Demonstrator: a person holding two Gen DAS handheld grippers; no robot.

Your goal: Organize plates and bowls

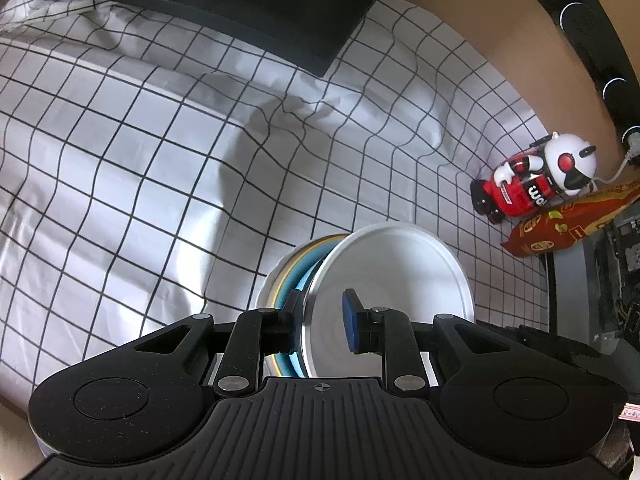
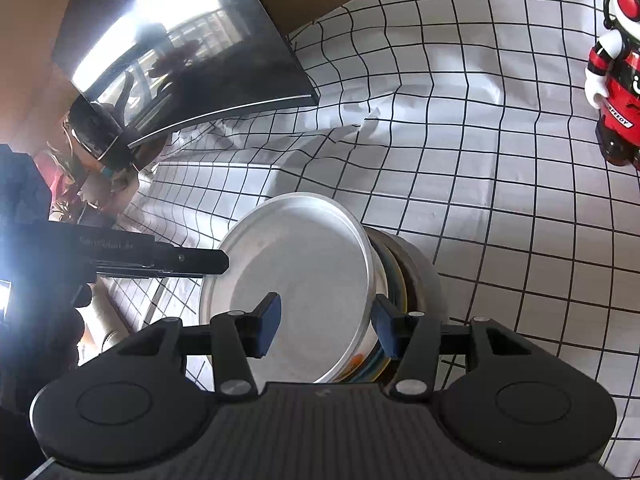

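Between the left gripper's (image 1: 322,322) blue pads sits the edge of a white plate (image 1: 390,276). One pad is behind the rim and one is in front, and they look squeezed onto it. The right gripper (image 2: 328,326) reaches over the other side of the same plate (image 2: 296,276). Its pads stand on both sides of the rim, but I cannot tell if they press on it.

The plate leans on a stack of bowls and plates (image 1: 292,276) with blue and yellow edges. It looks hard and smooth, so it may slip and could crack if it falls. The thin rim is the best place to hold it, with a firm, gentle squeeze.

Under the stack lies a white cloth with black squares (image 1: 140,184). It is soft and wrinkly, so things may wobble on it. Farther back a red and white toy robot (image 1: 532,178) stands beside an orange snack bag (image 1: 560,230). A dark shiny screen (image 2: 192,52) stands at the back.
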